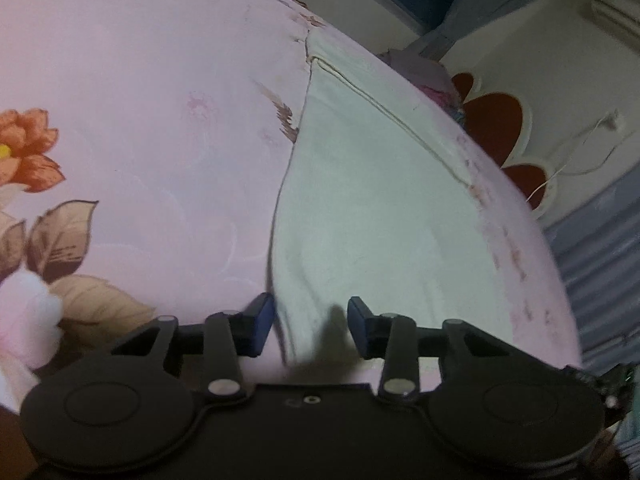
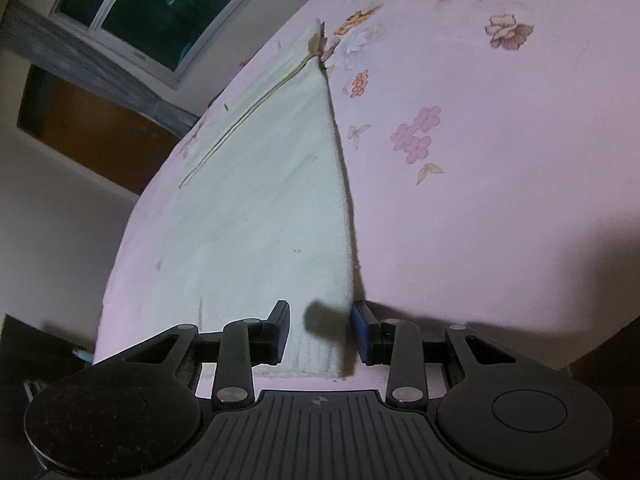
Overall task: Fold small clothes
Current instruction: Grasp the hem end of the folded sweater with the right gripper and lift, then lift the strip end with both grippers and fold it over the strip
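A pale white garment (image 1: 372, 208) lies flat on a pink flowered bedsheet (image 1: 160, 100), close to the bed's edge, with a thin stitched seam running along it. In the left wrist view, my left gripper (image 1: 311, 326) straddles the garment's near left edge; its blue pads stand apart and do not press the cloth. In the right wrist view the same garment (image 2: 272, 200) stretches away over the sheet (image 2: 480, 200). My right gripper (image 2: 320, 332) sits over the garment's near ribbed hem by its right edge, with cloth between the spread pads and no grip on it.
The bed's edge curves past the garment's far side in both views. Beyond it are a cream headboard with red cut-outs (image 1: 496, 120), a white cable (image 1: 576, 160), a grey curtain (image 1: 600, 248), and a dark window (image 2: 152, 12) above a wall.
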Motion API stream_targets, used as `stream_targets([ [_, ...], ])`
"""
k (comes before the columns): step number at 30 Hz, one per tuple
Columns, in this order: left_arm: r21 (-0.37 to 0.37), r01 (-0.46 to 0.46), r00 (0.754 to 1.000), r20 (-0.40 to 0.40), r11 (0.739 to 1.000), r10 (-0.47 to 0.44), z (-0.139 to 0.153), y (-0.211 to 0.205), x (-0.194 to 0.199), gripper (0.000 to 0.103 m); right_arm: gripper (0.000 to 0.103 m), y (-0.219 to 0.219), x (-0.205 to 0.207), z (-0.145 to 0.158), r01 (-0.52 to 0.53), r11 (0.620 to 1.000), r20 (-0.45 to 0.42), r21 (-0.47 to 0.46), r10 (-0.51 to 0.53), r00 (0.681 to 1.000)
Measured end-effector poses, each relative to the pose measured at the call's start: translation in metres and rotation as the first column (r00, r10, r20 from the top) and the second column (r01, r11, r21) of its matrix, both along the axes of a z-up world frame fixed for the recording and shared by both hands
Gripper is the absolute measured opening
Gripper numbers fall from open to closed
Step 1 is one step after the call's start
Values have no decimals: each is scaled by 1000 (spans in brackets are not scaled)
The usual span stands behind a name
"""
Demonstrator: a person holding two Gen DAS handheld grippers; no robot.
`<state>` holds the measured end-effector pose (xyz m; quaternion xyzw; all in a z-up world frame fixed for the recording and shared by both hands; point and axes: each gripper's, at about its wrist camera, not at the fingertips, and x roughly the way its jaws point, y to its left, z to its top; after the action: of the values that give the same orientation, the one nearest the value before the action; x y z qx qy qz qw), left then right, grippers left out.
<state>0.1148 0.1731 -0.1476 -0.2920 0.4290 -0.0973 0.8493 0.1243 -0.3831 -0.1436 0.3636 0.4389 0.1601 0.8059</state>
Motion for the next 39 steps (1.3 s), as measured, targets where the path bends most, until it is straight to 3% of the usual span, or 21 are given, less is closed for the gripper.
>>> stream_targets([
  [4, -90, -25, 1000, -4, 996, 25, -10, 8, 15, 36, 35, -2, 13, -1, 24, 1000, 1, 20, -24, 1000],
  [9, -144, -3, 1000, -13, 990, 1, -17, 6, 26, 31, 35, -4, 24, -5, 35, 998, -10, 50, -35, 999],
  [12, -140, 28, 999, -20, 990, -31, -18, 1, 22, 26, 34, -4, 16, -7, 7, 997, -10, 83, -6, 1000],
  [14, -133, 24, 999, -25, 991, -27, -19, -1, 22, 22, 7, -2, 14, -10, -23, 993, -12, 112, 24, 1000],
  [15, -129, 22, 999, -29, 991, -26, -18, -1, 23, 17, 7, 1, 15, -13, -34, 993, -24, 114, 37, 999],
  [16, -115, 21, 999, -32, 993, -24, -17, -3, 24, 4, 6, 5, 17, -15, -41, 993, -27, 109, 45, 999],
  [18, -96, -8, 1000, -11, 995, 7, -12, -4, 24, 4, 4, 6, 18, -14, -42, 992, -8, 116, 43, 999],
  [20, -144, -47, 996, 71, 988, 58, -1, -1, 17, 4, 3, -1, 18, -6, -16, 989, 27, 146, 12, 1000],
  [22, -130, -82, 988, 116, 988, 97, 7, 0, 13, 4, 3, -8, 18, 6, -11, 988, 81, 156, -1, 997],
  [24, -81, -78, 995, 58, 994, 83, -1, -3, 21, 4, 3, -11, 21, 9, -22, 993, 103, 119, 10, 995],
  [26, -45, -83, 996, -21, 996, 82, -13, -6, 28, 4, 3, -10, 30, 1, -40, 997, 45, 64, 37, 998],
  [27, -44, -82, 997, -14, 996, 81, -11, -9, 28, 4, 3, -11, 34, 0, -42, 998, 29, 54, 40, 999],
  [33, -100, -107, 985, 127, 989, 119, 27, -16, 31, 4, 3, -11, 41, 51, -30, 997, 192, 67, 17, 981],
  [39, -141, -125, 956, 248, 982, 157, 80, -14, 77, 4, 3, -1, 103, 107, -37, 997, 295, 66, 16, 955],
])
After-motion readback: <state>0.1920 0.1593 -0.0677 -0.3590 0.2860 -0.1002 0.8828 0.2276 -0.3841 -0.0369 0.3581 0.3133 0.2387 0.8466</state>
